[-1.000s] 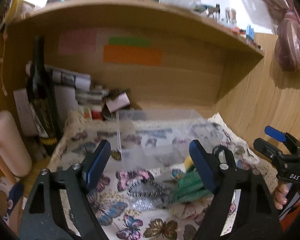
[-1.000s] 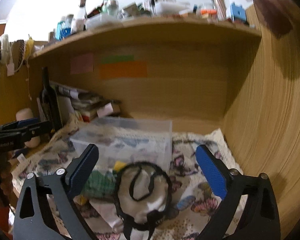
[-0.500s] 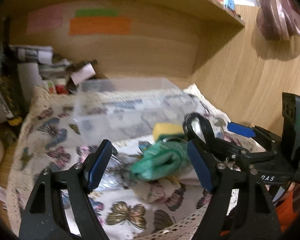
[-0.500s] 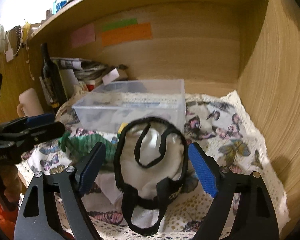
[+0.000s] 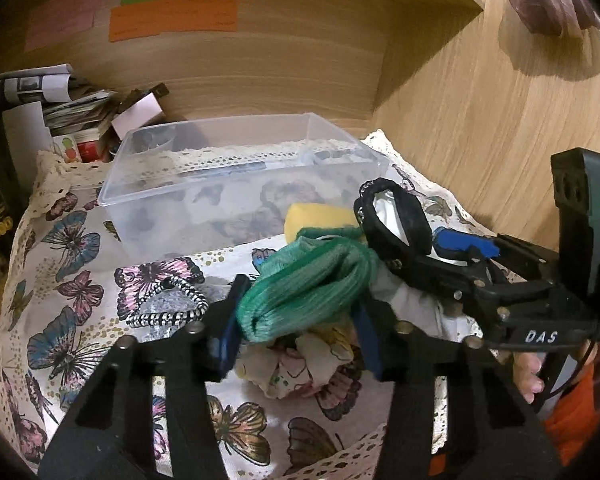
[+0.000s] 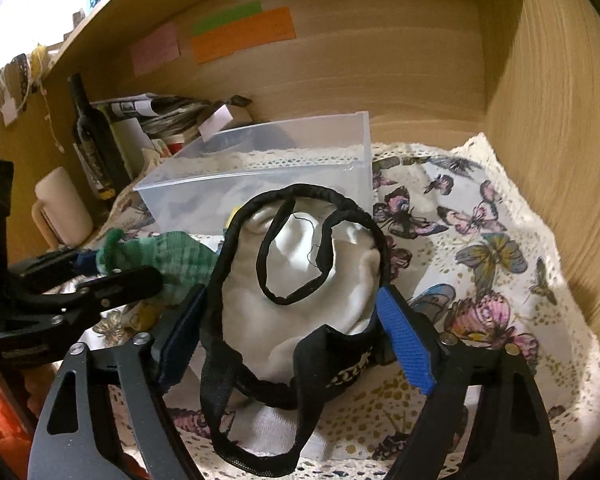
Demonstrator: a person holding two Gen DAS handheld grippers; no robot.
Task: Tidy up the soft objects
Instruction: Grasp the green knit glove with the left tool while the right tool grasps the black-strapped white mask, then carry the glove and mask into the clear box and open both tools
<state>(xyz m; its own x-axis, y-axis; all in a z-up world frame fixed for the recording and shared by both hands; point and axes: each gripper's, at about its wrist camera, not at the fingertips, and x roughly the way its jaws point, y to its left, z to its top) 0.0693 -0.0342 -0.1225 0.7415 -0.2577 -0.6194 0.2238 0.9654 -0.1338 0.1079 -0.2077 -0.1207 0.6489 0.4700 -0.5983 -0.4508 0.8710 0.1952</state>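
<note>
Green mesh cloth (image 5: 312, 284) lay between the left gripper's (image 5: 298, 330) closing pads, apparently grasped | right gripper (image 6: 296, 332) clamped around black-trimmed white pouch (image 6: 300, 280) | clear bin (image 5: 236, 184) behind.

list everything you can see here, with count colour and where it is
plastic bin: 1, clear, back of cloth
green cloth: 1, green, between left gripper's fingers
pouch: 1, white with black trim, between right gripper's fingers
sponge: 1, yellow, before bin
hair tie: 1, black-white, on cloth
butterfly cloth: 1, white, covers surface
bottle: 1, dark, left
sticky notes: 3, pink, green, orange, back wall
left gripper: black, blue pads
right gripper: same
</note>
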